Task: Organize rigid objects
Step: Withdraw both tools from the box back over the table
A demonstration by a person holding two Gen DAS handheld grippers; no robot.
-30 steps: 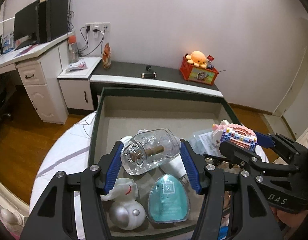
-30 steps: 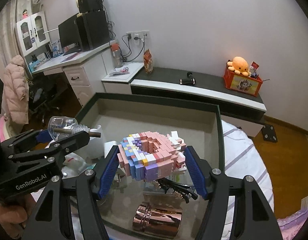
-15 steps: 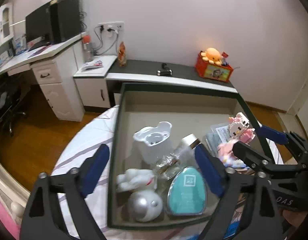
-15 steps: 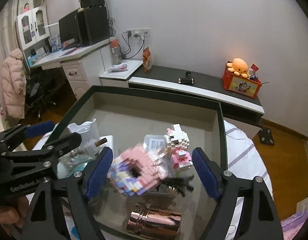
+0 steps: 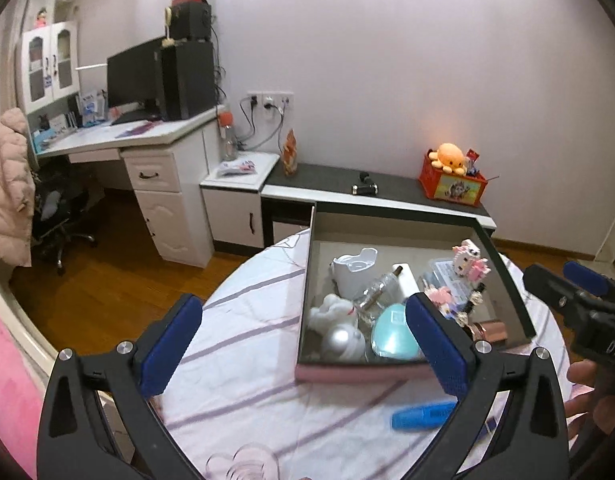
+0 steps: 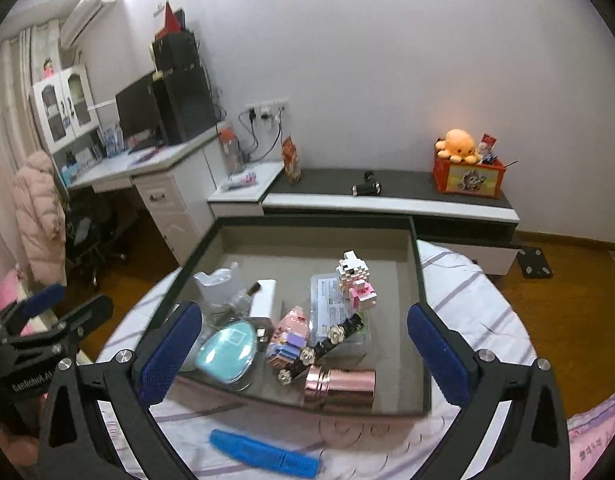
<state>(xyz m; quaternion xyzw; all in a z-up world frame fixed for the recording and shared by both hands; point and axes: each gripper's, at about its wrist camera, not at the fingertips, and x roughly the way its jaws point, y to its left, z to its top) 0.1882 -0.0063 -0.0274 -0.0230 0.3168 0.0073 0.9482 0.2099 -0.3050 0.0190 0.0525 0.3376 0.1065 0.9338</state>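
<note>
A dark-rimmed box (image 5: 312, 264) (image 6: 420, 300) stands on the bed. In it lie the clear glass bottle (image 5: 377, 288) (image 6: 243, 300), the pink block model (image 6: 288, 338) (image 5: 441, 298), a teal egg-shaped case (image 5: 391, 332) (image 6: 227, 350), a rose-gold cylinder (image 6: 341, 386), a white cup (image 5: 353, 272) and a silver ball (image 5: 343, 342). My left gripper (image 5: 303, 344) is open and empty, held back from the box's near left corner. My right gripper (image 6: 305, 348) is open and empty, above the box's near edge.
A blue flat object (image 5: 421, 420) (image 6: 263, 456) lies on the striped bedsheet (image 5: 243, 344) in front of the box. A clear glass item (image 5: 243, 466) sits at the near edge. A desk (image 5: 147, 148) and low cabinet (image 5: 379, 196) stand against the far wall.
My left gripper let go of the glass bottle and my right let go of the pink block model; both objects now lie in the box. Both grippers opened and pulled back.
</note>
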